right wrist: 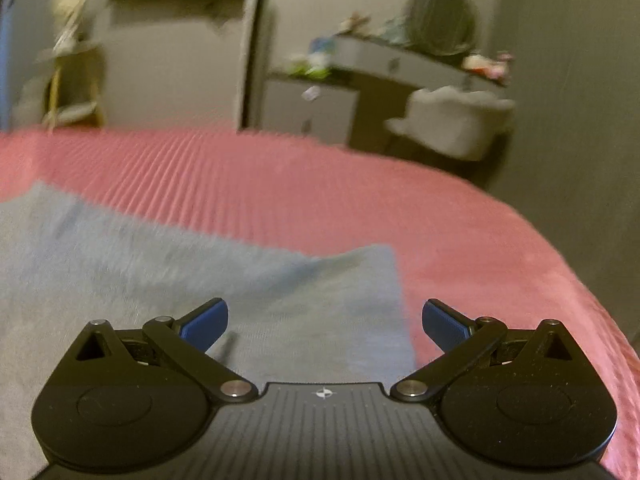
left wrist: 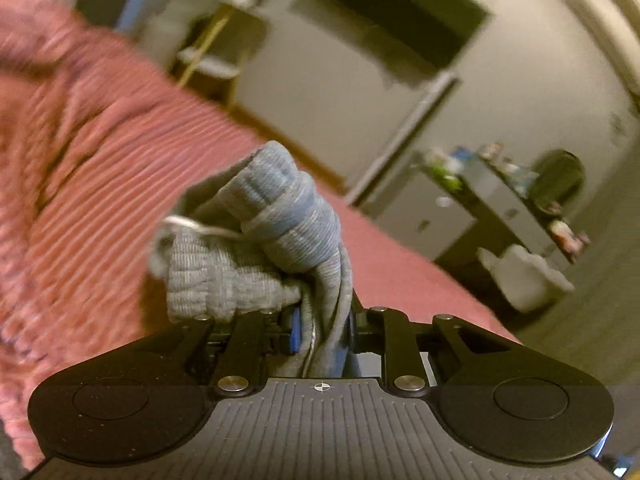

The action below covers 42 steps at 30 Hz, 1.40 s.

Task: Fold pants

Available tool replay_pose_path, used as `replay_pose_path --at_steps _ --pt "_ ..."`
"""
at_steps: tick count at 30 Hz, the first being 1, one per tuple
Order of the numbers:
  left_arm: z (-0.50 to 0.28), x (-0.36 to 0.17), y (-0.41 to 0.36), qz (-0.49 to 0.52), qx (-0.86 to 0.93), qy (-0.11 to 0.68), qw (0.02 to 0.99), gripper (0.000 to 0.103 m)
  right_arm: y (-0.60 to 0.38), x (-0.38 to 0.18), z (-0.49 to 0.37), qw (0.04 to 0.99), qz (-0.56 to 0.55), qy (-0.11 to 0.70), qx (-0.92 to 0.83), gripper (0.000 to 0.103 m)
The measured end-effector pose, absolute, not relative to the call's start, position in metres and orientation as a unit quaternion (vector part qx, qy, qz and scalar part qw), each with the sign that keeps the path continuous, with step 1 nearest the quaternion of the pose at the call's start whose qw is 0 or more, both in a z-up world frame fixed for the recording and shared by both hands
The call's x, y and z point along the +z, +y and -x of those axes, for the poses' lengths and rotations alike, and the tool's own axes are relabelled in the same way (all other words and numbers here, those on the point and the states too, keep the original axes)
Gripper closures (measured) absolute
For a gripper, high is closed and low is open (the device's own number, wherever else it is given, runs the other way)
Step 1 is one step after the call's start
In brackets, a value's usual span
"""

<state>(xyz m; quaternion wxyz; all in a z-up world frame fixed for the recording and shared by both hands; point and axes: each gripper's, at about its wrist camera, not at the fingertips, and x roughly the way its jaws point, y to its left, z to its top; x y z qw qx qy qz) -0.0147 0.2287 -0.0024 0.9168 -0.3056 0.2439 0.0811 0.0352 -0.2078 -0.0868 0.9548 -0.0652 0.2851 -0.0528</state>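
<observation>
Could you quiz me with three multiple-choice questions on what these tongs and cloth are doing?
1. Where do the grey pants lie?
A. on the floor
B. on the pink bedspread
C. on a chair

2. What colour are the pads on the right tongs?
A. blue
B. yellow
C. white

3. What state are the left tongs in?
A. wide open
B. shut on the pants' bunched ribbed band
C. out of view

Answers: B, pink ribbed cover surrounds the cloth; A, both pads show blue; B, fabric is pinched between the fingers.
</observation>
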Motion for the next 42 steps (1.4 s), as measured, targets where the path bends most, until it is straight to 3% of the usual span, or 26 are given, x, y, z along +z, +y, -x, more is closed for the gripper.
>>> replay_pose_path --at_steps 5,9,11,13,15,17,19,22,24,28,32,40,42 --pt "-0.004 0.045 0.126 0.223 -0.040 0.222 0.948 0.080 -0.267 -0.049 0.009 0.960 -0.138 0.229 -0.089 0.000" --pt "-0.030 0.039 0.021 0.151 -0.145 0.258 0.943 0.077 -0.302 -0.053 0.033 0.939 -0.210 0.247 -0.116 0.000" --pt "-0.041 0.014 -0.038 0.101 -0.187 0.296 0.931 0.069 -0.316 -0.058 0.047 0.930 -0.226 0.258 -0.133 0.000" --pt "-0.049 -0.027 -0.088 0.064 -0.215 0.352 0.909 0.048 -0.329 -0.065 0.059 0.919 -0.251 0.270 -0.140 0.000" --pt "-0.049 -0.069 -0.116 0.035 -0.226 0.402 0.887 0.047 -0.338 -0.077 0.062 0.901 -0.282 0.299 -0.137 0.000" --pt "-0.034 -0.082 -0.119 0.009 -0.228 0.388 0.893 0.046 -0.340 -0.087 0.059 0.890 -0.299 0.321 -0.121 0.000" --pt "-0.025 -0.070 -0.111 -0.008 -0.243 0.386 0.890 0.031 -0.336 -0.091 0.057 0.894 -0.293 0.321 -0.108 0.000" --pt "-0.014 -0.045 -0.073 0.058 -0.225 0.374 0.898 0.013 -0.325 -0.090 0.046 0.901 -0.294 0.313 -0.067 0.000" --pt "-0.005 -0.036 -0.038 0.116 -0.201 0.363 0.902 0.007 -0.317 -0.088 0.043 0.902 -0.298 0.310 -0.035 0.000" --pt "0.006 -0.044 0.019 0.190 -0.086 0.374 0.904 0.007 -0.309 -0.086 0.038 0.884 -0.342 0.313 0.052 0.000" --pt "0.008 -0.061 0.051 0.207 0.019 0.410 0.888 0.007 -0.309 -0.102 0.027 0.859 -0.368 0.356 0.031 0.003" --pt "0.017 -0.060 0.052 0.165 0.044 0.410 0.896 0.007 -0.302 -0.106 0.021 0.841 -0.406 0.357 0.035 0.040" --pt "0.014 -0.066 0.055 0.176 0.044 0.424 0.887 0.007 -0.300 -0.109 0.019 0.834 -0.419 0.358 0.031 0.040"
